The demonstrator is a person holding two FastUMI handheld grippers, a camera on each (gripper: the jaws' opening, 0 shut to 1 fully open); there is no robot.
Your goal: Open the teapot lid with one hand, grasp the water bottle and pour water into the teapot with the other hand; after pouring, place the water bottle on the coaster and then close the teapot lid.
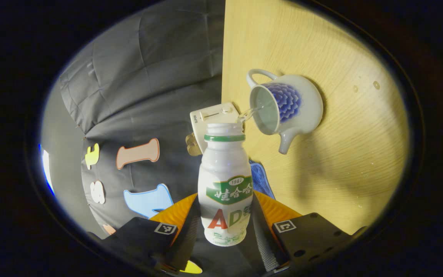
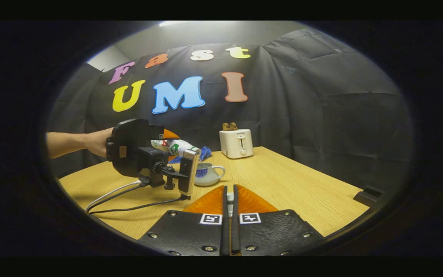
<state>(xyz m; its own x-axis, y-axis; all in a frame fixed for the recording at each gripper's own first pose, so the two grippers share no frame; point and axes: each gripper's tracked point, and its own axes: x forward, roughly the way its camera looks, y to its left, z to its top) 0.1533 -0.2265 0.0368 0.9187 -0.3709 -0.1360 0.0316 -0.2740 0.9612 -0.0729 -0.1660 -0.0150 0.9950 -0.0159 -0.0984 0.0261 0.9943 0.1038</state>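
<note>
My left gripper (image 1: pixel 225 231) is shut on a white water bottle (image 1: pixel 225 181) with a green neck ring and no cap. The bottle is tipped toward the white teapot (image 1: pixel 287 107) with a blue flower pattern. A thin stream of water (image 1: pixel 249 112) runs from its mouth into the teapot's open top. The right gripper view shows that same gripper (image 2: pixel 140 154), the tilted bottle (image 2: pixel 175 147) and the teapot (image 2: pixel 208 174) below it. My right gripper (image 2: pixel 229 200) hovers nearer the table's front. Its fingers pinch a small white piece, apparently the teapot lid, which they mostly hide.
A white toaster (image 2: pixel 237 143) stands at the back of the wooden table (image 2: pixel 302 184). A blue patterned piece (image 2: pixel 205 152) lies behind the teapot. Cables (image 2: pixel 121 200) trail from the left gripper across the table. A small black object (image 2: pixel 369 194) sits at the right edge.
</note>
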